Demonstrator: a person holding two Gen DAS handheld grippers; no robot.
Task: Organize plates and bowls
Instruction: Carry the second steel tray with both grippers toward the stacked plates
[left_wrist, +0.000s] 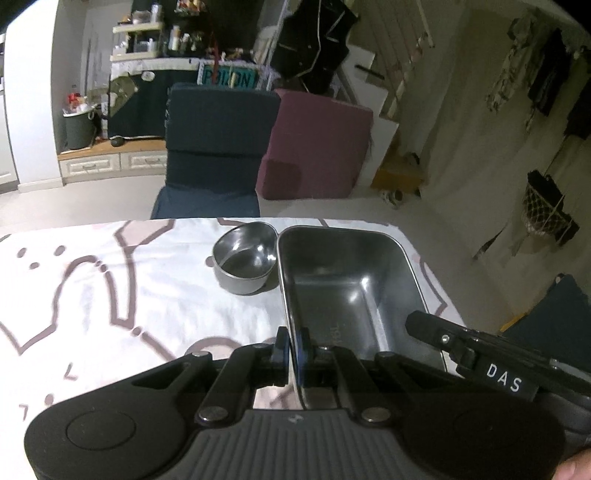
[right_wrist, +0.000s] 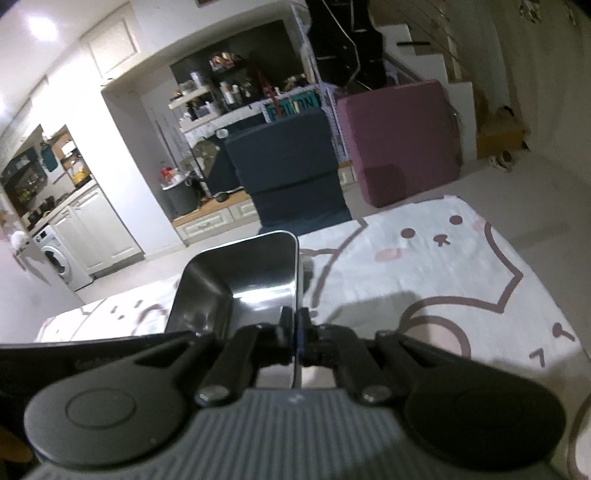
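Both grippers, left gripper (left_wrist: 293, 341) and right gripper (right_wrist: 294, 325), clamp the steel tray (left_wrist: 351, 280)

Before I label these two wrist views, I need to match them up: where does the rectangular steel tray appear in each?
Left wrist view: the rectangular steel tray fills the lower centre-right, its left wall clamped in the left gripper, beside the round steel bowl.
Right wrist view: the tray sits centre-left, its right wall clamped in the right gripper.
Shared landmark: the maroon cushion block behind the table.
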